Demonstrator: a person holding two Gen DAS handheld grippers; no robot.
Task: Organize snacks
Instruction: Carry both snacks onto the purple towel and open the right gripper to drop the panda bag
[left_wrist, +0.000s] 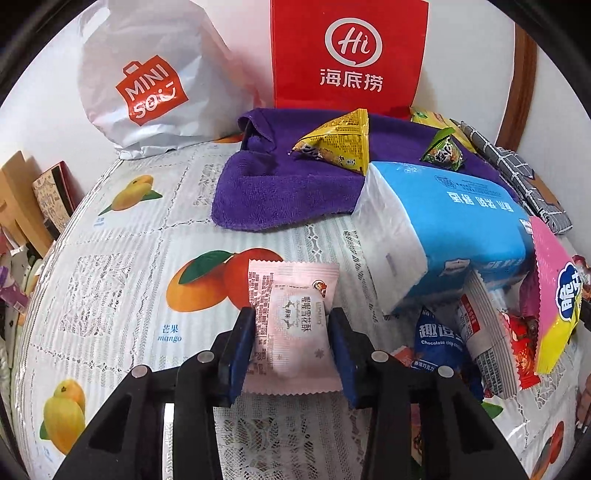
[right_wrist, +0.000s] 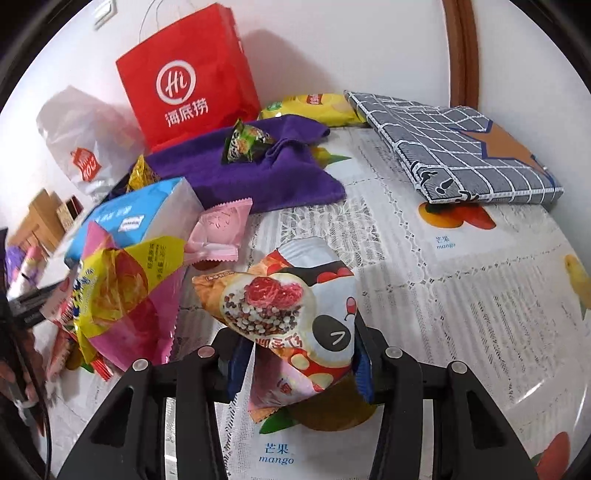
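My left gripper (left_wrist: 291, 332) is shut on a pale pink snack packet (left_wrist: 291, 325) and holds it just above the fruit-print tablecloth (left_wrist: 110, 258). My right gripper (right_wrist: 299, 354) is shut on a panda-print snack bag (right_wrist: 295, 317), lifted over the tablecloth (right_wrist: 461, 295). A pile of snacks lies by a blue tissue pack (left_wrist: 443, 229): a blue chocolate-chip cookie packet (left_wrist: 437, 339), a pink-and-yellow bag (left_wrist: 557, 295), and a red packet (left_wrist: 521, 332). In the right view the pink-and-yellow bag (right_wrist: 125, 295) and another pink packet (right_wrist: 221, 229) lie left of my gripper. A yellow packet (left_wrist: 340, 144) and a green packet (left_wrist: 443, 151) sit on a purple towel (left_wrist: 288, 192).
A red paper bag (left_wrist: 347, 51) and a white Miniso bag (left_wrist: 147, 77) stand against the back wall. A grey checked pouch (right_wrist: 461, 147) and a yellow chip bag (right_wrist: 314, 107) lie at the back right. Boxes (left_wrist: 33, 199) stand off the table's left edge.
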